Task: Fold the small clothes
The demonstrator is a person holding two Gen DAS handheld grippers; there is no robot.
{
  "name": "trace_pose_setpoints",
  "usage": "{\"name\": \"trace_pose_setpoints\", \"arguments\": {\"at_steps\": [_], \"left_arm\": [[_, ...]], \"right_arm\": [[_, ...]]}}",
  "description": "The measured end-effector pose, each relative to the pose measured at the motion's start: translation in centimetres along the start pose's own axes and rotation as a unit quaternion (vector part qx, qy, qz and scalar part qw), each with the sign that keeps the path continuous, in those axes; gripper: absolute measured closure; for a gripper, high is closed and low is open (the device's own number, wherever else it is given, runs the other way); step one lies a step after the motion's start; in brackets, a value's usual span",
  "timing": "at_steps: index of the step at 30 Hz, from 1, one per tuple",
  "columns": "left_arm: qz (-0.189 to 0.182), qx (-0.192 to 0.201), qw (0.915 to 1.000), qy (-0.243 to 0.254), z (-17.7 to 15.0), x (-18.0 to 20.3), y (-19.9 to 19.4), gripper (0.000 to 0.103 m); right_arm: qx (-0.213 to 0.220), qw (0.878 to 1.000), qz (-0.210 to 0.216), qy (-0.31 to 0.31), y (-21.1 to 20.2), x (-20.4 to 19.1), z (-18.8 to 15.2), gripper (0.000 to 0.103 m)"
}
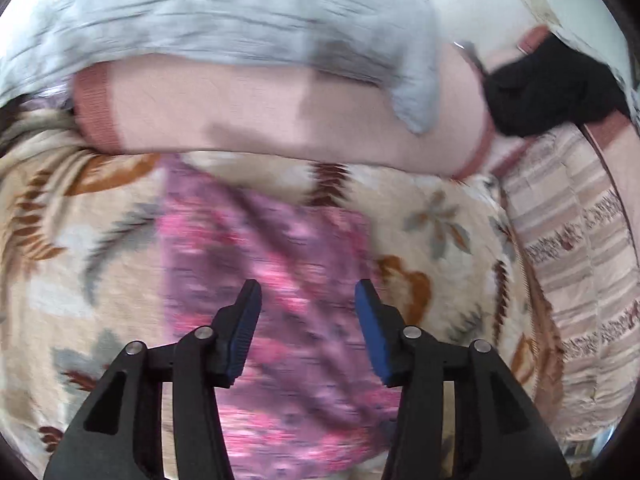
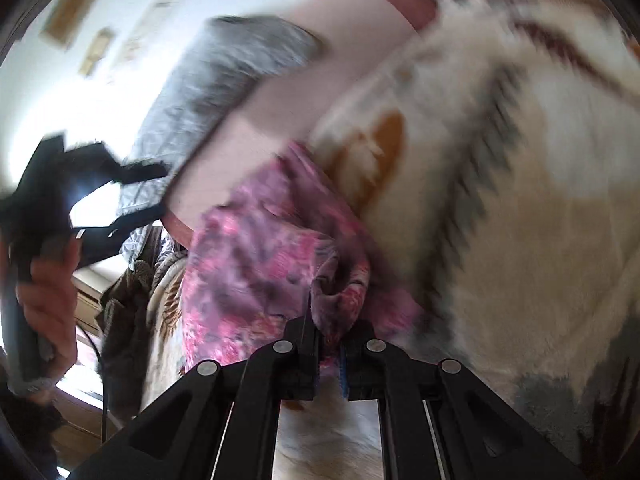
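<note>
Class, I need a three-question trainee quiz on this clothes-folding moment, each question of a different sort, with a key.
1. True or false: the left gripper is clamped on the pink floral garment.
2. Multiple choice: what does the right gripper hold? A) the grey cloth B) a fold of the pink floral garment C) the black item
3. Short answer: what does the garment lie on?

Key
1. False: its jaws stand apart above the cloth, with nothing pinched.
2. B: a bunched fold sits between its nearly closed fingers.
3. A cream blanket with a brown and grey leaf pattern, in front of a pale pink pillow.
</note>
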State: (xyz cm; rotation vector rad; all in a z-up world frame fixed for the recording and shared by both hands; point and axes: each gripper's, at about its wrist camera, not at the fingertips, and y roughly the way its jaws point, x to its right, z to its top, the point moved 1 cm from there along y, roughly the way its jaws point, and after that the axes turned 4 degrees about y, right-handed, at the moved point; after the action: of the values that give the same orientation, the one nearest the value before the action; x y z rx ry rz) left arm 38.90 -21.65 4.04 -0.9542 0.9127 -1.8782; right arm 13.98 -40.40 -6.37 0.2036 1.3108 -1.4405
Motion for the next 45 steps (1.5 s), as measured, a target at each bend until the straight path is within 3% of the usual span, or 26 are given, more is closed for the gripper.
{"name": "trace_pose_setpoints", "arguments": {"at_steps": [1, 4, 5, 7, 8, 11, 13, 15, 17, 18, 19, 23, 25, 27, 28, 29, 31, 34, 35, 37, 38, 39, 40, 42, 45], "left_arm": [[0.006, -0.002, 0.9999, -0.009, -0.2, -1.4, -0.1, 0.056], [0.007, -0.022, 0.9981, -0.058, -1.9, -6.3, 0.7, 0.056], [0.0, -0.029, 0.9967, -0.076, -2.6, -7.3, 1.2, 0.056], [-0.021, -0.046, 0.9923, -0.113, -4.1, -9.1, 2.2, 0.056], [-0.036, -0.056, 0.9893, -0.13, -5.0, -9.9, 2.7, 0.056], [-0.058, -0.063, 0.9848, -0.151, -6.4, -10.8, 3.8, 0.056], [-0.072, -0.062, 0.9829, -0.158, -6.7, -11.3, 4.2, 0.056], [-0.073, -0.055, 0.9844, -0.15, -6.6, -11.2, 4.3, 0.056], [-0.063, -0.041, 0.9894, -0.124, -6.0, -10.5, 4.1, 0.056], [-0.054, -0.034, 0.9918, -0.111, -5.8, -10.2, 4.0, 0.056], [-0.046, -0.028, 0.9938, -0.098, -5.6, -9.8, 3.9, 0.056], [-0.016, -0.009, 0.9984, -0.053, -5.2, -8.5, 4.3, 0.055], [0.0, -0.007, 0.9995, -0.032, -5.2, -7.8, 5.0, 0.053], [0.006, -0.009, 0.9997, -0.024, -5.4, -7.6, 5.3, 0.052], [0.009, -0.009, 0.9997, -0.023, -5.5, -7.5, 5.4, 0.052], [0.01, -0.01, 0.9997, -0.022, -5.6, -7.2, 5.3, 0.052], [0.011, -0.009, 0.9998, -0.016, -5.7, -7.0, 5.2, 0.052], [0.015, -0.011, 0.9997, -0.017, -6.0, -7.0, 4.8, 0.052], [0.013, -0.016, 0.9995, -0.023, -6.3, -7.1, 4.5, 0.052], [-0.01, -0.019, 0.9992, -0.033, -7.5, -7.4, 3.6, 0.052], [-0.019, -0.018, 0.9989, -0.04, -8.5, -7.5, 3.1, 0.05], [-0.026, -0.016, 0.9984, -0.048, -9.6, -7.8, 2.7, 0.048], [-0.033, -0.018, 0.9978, -0.055, -10.6, -7.9, 2.6, 0.048], [-0.044, -0.037, 0.9958, -0.071, -12.7, -8.1, 3.1, 0.048], [-0.043, -0.042, 0.9952, -0.077, -14.2, -7.9, 3.3, 0.044]], "right_arm": [[0.011, 1.0, 0.002, -0.003, -0.8, 0.1, 0.3, 0.084], [0.082, 0.997, 0.003, -0.012, -3.3, -0.7, 3.1, 0.084], [0.085, 0.996, 0.009, -0.018, -3.2, -1.3, 4.2, 0.083], [0.051, 0.997, 0.029, -0.05, -0.8, -3.7, 7.2, 0.074], [0.024, 0.997, 0.04, -0.06, 0.8, -4.6, 8.2, 0.063], [-0.04, 0.995, 0.044, -0.082, 6.5, -7.0, 10.2, 0.062], [-0.056, 0.993, 0.012, -0.103, 9.6, -8.1, 10.5, 0.061], [-0.092, 0.985, -0.047, -0.138, 12.9, -8.6, 10.3, 0.06], [-0.108, 0.979, -0.06, -0.165, 14.0, -9.2, 9.9, 0.06], [-0.105, 0.976, -0.052, -0.181, 13.7, -9.6, 9.9, 0.072], [-0.1, 0.975, -0.036, -0.196, 13.2, -10.0, 9.9, 0.098], [-0.038, 0.975, -0.015, -0.218, 10.5, -10.7, 10.8, 0.099], [-0.028, 0.975, -0.048, -0.216, 10.8, -9.7, 11.2, 0.099], [-0.054, 0.964, -0.121, -0.231, 13.2, -8.0, 10.7, 0.099], [-0.072, 0.962, -0.131, -0.229, 13.9, -7.4, 10.4, 0.099], [-0.061, 0.965, -0.122, -0.226, 13.3, -7.3, 10.1, 0.099], [-0.052, 0.972, -0.095, -0.21, 11.5, -7.3, 10.0, 0.09], [-0.072, 0.979, -0.054, -0.181, 8.9, -6.5, 9.6, 0.085], [-0.077, 0.98, -0.045, -0.176, 8.3, -6.2, 9.3, 0.08], [-0.09, 0.983, -0.027, -0.16, 6.4, -5.1, 8.0, 0.059], [-0.098, 0.984, -0.017, -0.15, 5.8, -4.5, 7.2, 0.058], [-0.107, 0.984, -0.009, -0.143, 5.6, -3.9, 6.6, 0.058], [-0.121, 0.982, -0.006, -0.144, 5.3, -3.4, 5.5, 0.07], [-0.109, 0.975, -0.015, -0.191, 4.5, -4.2, 4.9, 0.096], [-0.066, 0.98, -0.011, -0.185, 3.4, -4.3, 5.8, 0.097]]}}
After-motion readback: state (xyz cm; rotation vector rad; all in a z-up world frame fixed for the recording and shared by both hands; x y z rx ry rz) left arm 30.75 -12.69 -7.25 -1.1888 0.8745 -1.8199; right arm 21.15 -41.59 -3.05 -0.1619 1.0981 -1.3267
